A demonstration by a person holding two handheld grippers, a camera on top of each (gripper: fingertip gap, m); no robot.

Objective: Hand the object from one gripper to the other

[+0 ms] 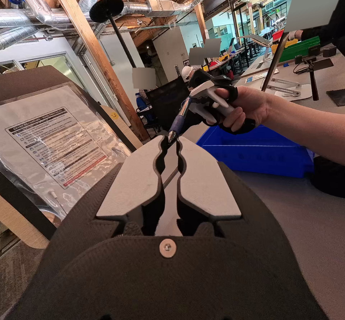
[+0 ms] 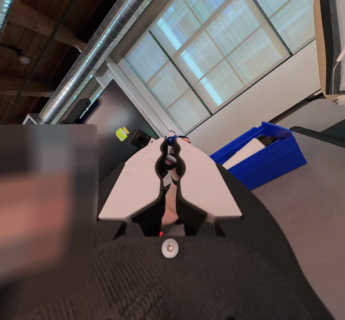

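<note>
Left tongs [image 1: 170,140], slightly spread, tips flanking the pen [image 1: 180,117] point without pinching. One pen, long axis running toward one o'clock, far end pinched in right tongs [image 2: 170,141]. One hand [image 1: 246,105] behind. One blue bin [image 1: 261,154] on grey counter [image 1: 298,217], three o'clock.

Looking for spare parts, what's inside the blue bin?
The blue bin holds a white block and a dark item. Its front wall hides the rest.
</note>
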